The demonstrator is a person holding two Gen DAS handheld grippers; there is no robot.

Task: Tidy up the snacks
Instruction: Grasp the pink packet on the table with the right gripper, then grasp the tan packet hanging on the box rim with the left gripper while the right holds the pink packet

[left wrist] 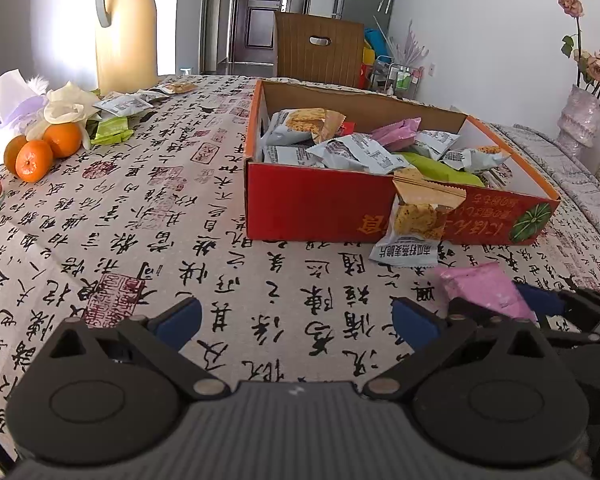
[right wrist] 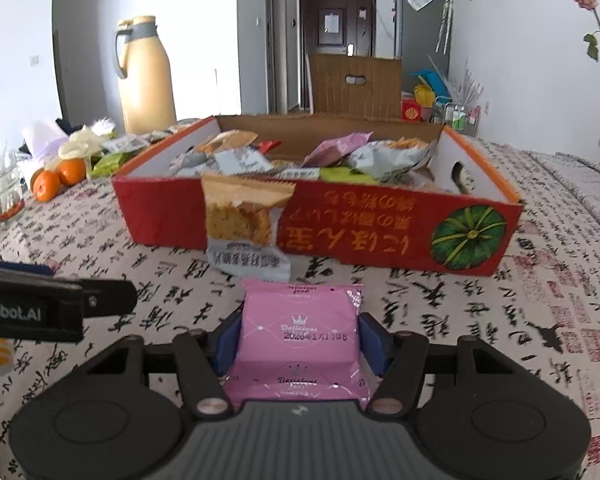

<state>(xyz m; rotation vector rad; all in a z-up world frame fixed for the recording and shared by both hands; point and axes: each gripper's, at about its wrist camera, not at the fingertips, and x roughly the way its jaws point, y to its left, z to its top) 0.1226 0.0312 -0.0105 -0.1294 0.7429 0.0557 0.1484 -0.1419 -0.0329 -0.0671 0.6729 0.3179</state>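
Note:
A red cardboard box [left wrist: 320, 204] [right wrist: 380, 228] holds several snack packets. One brown-and-white snack packet [left wrist: 416, 220] [right wrist: 244, 224] leans against the box's front wall on the tablecloth. My right gripper [right wrist: 299, 340] is shut on a pink snack packet [right wrist: 300, 332], just in front of the box; the packet also shows in the left wrist view [left wrist: 484, 288]. My left gripper [left wrist: 296, 320] is open and empty above the tablecloth, left of the pink packet. More packets [left wrist: 120, 116] lie at the far left by the oranges.
Oranges [left wrist: 40, 152] [right wrist: 56, 178], a glass [right wrist: 4, 188], tissue and a yellow thermos jug [left wrist: 126, 24] [right wrist: 146, 76] stand at the far left. A vase with flowers [left wrist: 580, 116] stands far right. A wooden chair [right wrist: 354, 84] is behind the table.

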